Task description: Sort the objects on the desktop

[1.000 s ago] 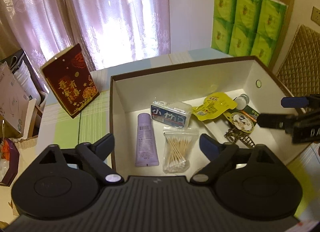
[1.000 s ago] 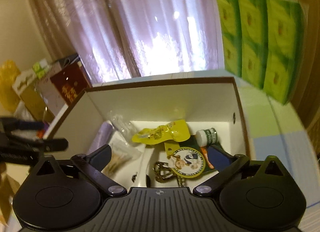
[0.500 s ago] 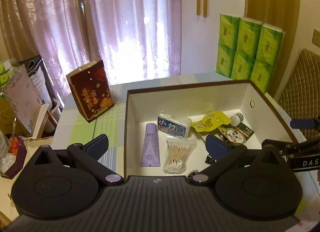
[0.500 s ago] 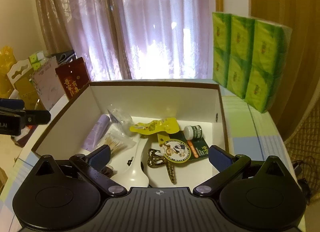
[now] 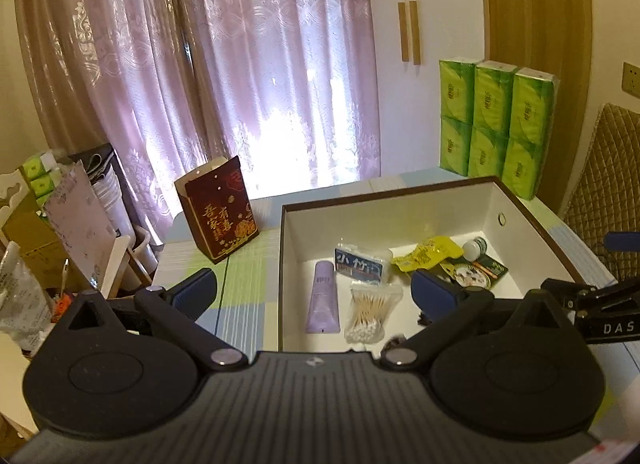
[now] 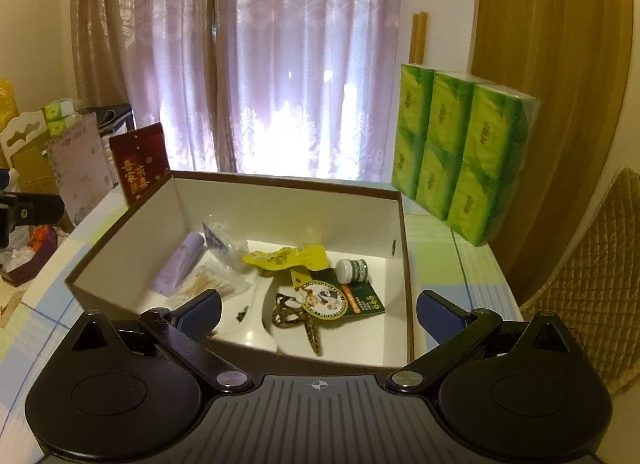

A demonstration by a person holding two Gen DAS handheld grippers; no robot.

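A brown-rimmed white box [image 5: 400, 192] [image 6: 280, 181] stands on the table and holds several small items. Inside lie a lilac tube [image 5: 323, 298] [image 6: 180, 264], a bag of cotton swabs [image 5: 370, 312] [image 6: 208, 284], a blue-labelled clear case [image 5: 360, 266], a yellow pouch [image 5: 428, 254] [image 6: 286, 258], a small white jar [image 5: 474, 248] [image 6: 352, 270], a round-badge card [image 6: 340, 300], brass scissors [image 6: 300, 318] and a white shoehorn-like piece [image 6: 252, 320]. My left gripper [image 5: 314, 292] hovers open above the box's near left edge. My right gripper [image 6: 318, 310] hovers open above its near side. Both are empty.
A dark red gift bag [image 5: 220, 211] [image 6: 140, 163] stands left of the box. Green tissue packs [image 5: 496, 123] [image 6: 456, 159] are stacked at the back right. Clutter of boxes and papers [image 5: 60, 223] fills the far left. A quilted chair back [image 6: 592, 276] sits to the right.
Both grippers have pulled up and back from the box, so more of the table and room shows. Both stay open and the items in the box have not moved.
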